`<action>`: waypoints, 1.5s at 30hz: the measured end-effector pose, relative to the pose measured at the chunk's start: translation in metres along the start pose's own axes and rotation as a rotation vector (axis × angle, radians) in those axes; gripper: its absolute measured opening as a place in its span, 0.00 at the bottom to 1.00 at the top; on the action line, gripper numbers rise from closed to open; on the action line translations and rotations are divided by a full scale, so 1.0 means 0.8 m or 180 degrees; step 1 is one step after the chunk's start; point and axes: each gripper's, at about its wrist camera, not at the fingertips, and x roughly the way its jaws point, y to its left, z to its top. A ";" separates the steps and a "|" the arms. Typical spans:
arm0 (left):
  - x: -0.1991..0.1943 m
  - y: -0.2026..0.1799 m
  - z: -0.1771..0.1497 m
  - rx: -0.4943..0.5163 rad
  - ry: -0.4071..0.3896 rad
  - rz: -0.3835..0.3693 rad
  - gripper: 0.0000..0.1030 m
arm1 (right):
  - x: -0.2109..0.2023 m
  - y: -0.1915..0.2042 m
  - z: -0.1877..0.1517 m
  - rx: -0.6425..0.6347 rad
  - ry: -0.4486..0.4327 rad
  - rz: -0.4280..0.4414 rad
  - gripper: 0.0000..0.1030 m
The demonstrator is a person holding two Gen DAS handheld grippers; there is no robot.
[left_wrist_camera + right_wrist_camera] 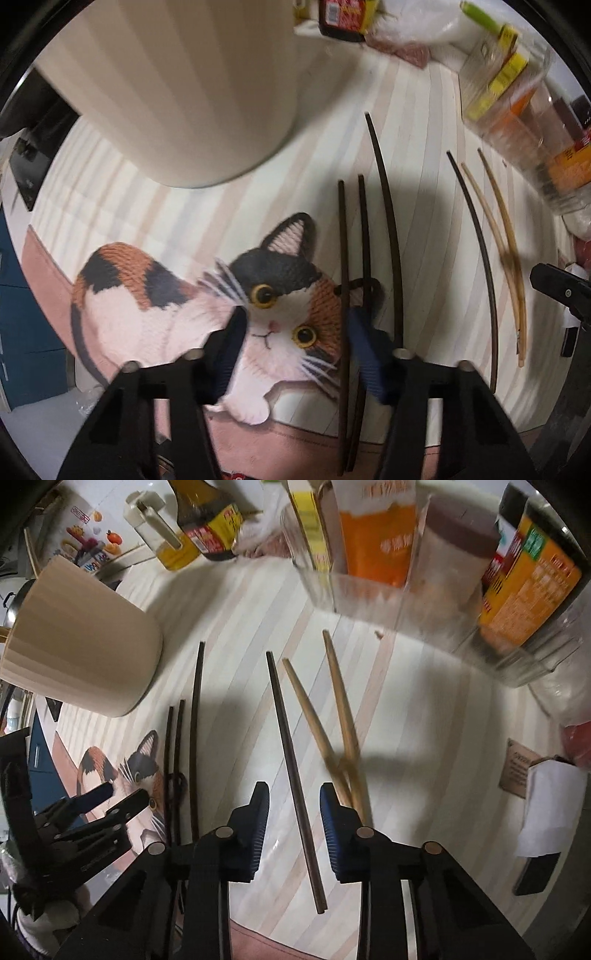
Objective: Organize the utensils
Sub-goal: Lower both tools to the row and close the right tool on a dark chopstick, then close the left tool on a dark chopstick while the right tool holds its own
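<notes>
Right gripper point(293, 819) straddles one dark chopstick point(293, 775) on the striped mat point(424, 720), pads narrowed, not touching. Left gripper point(295, 354) part-open over cat coaster point(177, 317), beside paired dark chopsticks point(343, 295). Bamboo pair point(340, 731) crossed alongside. Beige holder point(81, 638) upright.

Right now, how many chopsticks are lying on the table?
6: two short dark ones over the cat mat, one long dark beside them, one dark between the right gripper's fingers, two light wooden crossing.

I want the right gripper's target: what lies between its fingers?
In the right wrist view, one dark chopstick lies between the right gripper's fingers, untouched.
</notes>
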 end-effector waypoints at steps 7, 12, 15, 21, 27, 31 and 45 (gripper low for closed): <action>0.014 -0.021 0.001 0.0125 0.0025 -0.0077 0.15 | 0.032 0.015 0.018 -0.0119 0.0140 -0.0050 0.28; 0.018 -0.014 0.000 0.0029 0.0028 -0.0002 0.02 | 0.067 0.028 0.025 -0.0245 0.0308 -0.0189 0.27; 0.018 0.006 -0.005 -0.0142 0.0027 -0.0009 0.00 | 0.074 0.039 0.022 -0.0356 0.0330 -0.0314 0.08; 0.010 0.034 -0.016 -0.0346 0.0037 -0.0100 0.00 | 0.072 0.046 0.005 -0.0336 0.0392 -0.0271 0.06; -0.007 0.049 -0.025 -0.0501 -0.0016 -0.0485 0.03 | 0.067 0.043 -0.034 -0.0319 0.0536 -0.0159 0.05; -0.008 0.040 -0.023 -0.0442 -0.0012 -0.0615 0.07 | 0.063 0.037 -0.045 -0.0208 0.0542 -0.0119 0.05; 0.010 0.009 0.004 0.0059 -0.0025 -0.0363 0.12 | 0.044 0.008 -0.053 -0.0147 0.0522 -0.0216 0.05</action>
